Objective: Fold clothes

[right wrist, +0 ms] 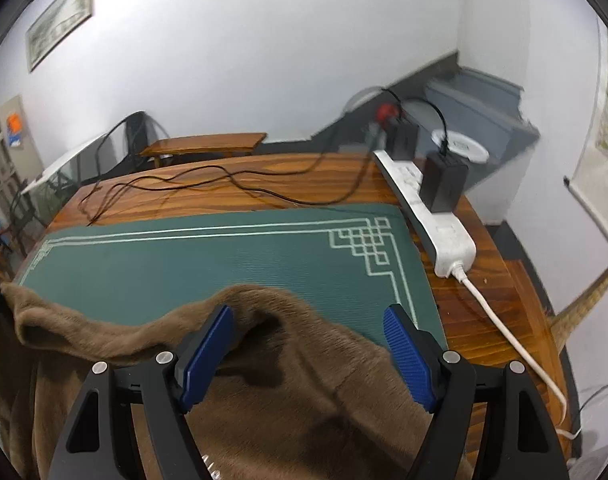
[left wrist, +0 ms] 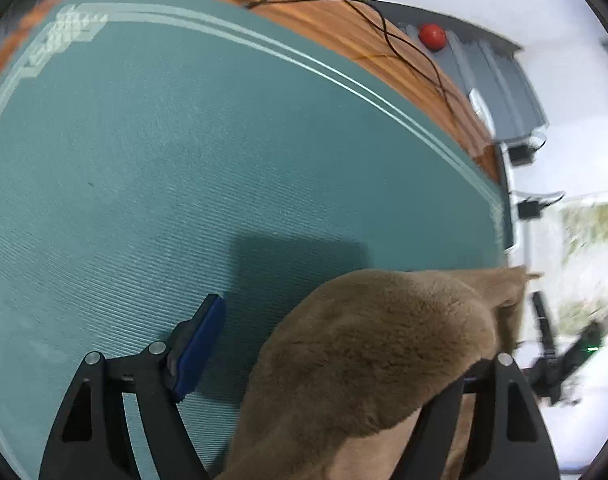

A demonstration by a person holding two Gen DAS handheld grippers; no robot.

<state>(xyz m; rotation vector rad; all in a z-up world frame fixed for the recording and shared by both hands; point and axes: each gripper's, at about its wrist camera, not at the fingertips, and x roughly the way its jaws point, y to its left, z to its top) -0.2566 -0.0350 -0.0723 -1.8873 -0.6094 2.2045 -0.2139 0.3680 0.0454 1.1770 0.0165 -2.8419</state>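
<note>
A brown fuzzy garment point(right wrist: 288, 380) lies bunched on the green mat point(right wrist: 208, 256). In the right wrist view my right gripper point(right wrist: 310, 354) is open, its blue pads point(right wrist: 206, 360) spread wide just above the garment's raised fold. In the left wrist view the garment point(left wrist: 368, 344) drapes over the right side of my left gripper point(left wrist: 324, 348) and hides its right finger. The left blue pad point(left wrist: 198, 350) stands bare over the mat point(left wrist: 184, 160), with a wide gap to the cloth. The left gripper is open.
The mat lies on a wooden table point(right wrist: 304, 176). A white power strip point(right wrist: 432, 216) with black adapters point(right wrist: 442, 184) and a white cord point(right wrist: 516, 344) sits at the right edge. Thin black cables point(right wrist: 208, 184) run across the back. A red knob point(left wrist: 432, 35) shows beyond the table.
</note>
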